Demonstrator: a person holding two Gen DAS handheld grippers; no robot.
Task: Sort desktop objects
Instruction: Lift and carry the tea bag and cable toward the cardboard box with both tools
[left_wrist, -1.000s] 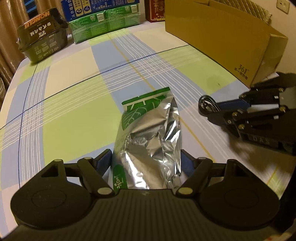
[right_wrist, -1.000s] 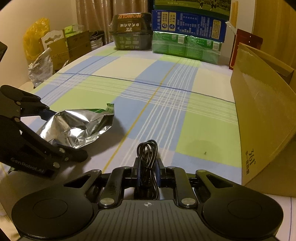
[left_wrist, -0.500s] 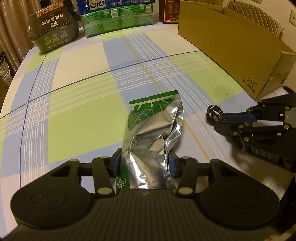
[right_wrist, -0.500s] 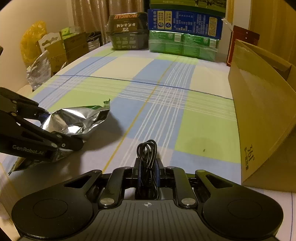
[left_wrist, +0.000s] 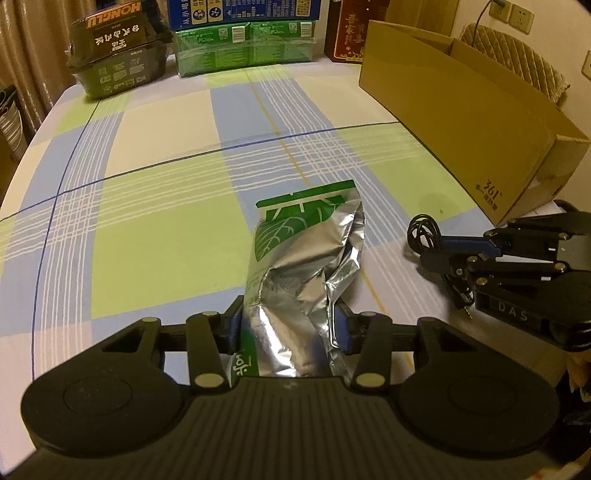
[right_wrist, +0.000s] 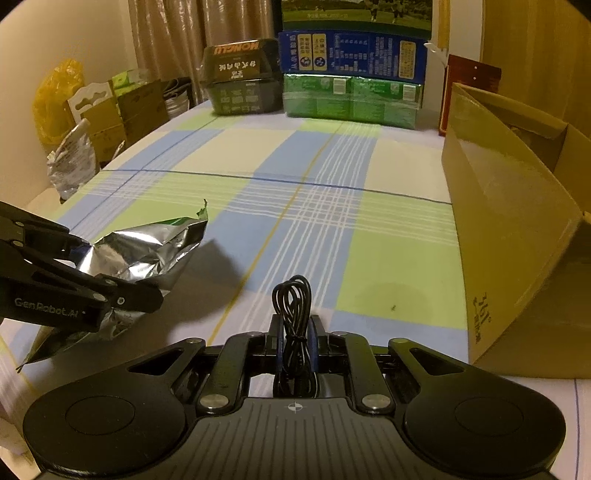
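The left tongs (left_wrist: 288, 325) are clamped on the near end of a crumpled silver foil snack bag with a green printed top (left_wrist: 303, 266). The bag juts forward from between the blue-padded fingers (left_wrist: 233, 325) and, seen from the right wrist camera, hangs slightly above the counter's checked green, blue and cream cloth (left_wrist: 155, 206), casting a shadow beneath. In that same view the silver foil bag (right_wrist: 147, 254) sits at the left, pinched by the black left tongs (right_wrist: 110, 291).

The right tongs (right_wrist: 295, 347) are closed on a coiled black cable (right_wrist: 293, 306), whose loop stands upright between the fingers. From the left wrist camera the right tongs (left_wrist: 432, 254) appear at the right edge, with the cable's loop (left_wrist: 423, 232) sticking out ahead and its plug dangling below.

An open brown cardboard box (left_wrist: 472, 122) stands on the right side of the counter, near the right tongs. Along the far edge sit a dark green and black carton (left_wrist: 118, 55), a green shrink-wrapped pack (left_wrist: 243, 48) with a blue carton (right_wrist: 351, 55) stacked on it, and a dark red box (left_wrist: 349, 29).
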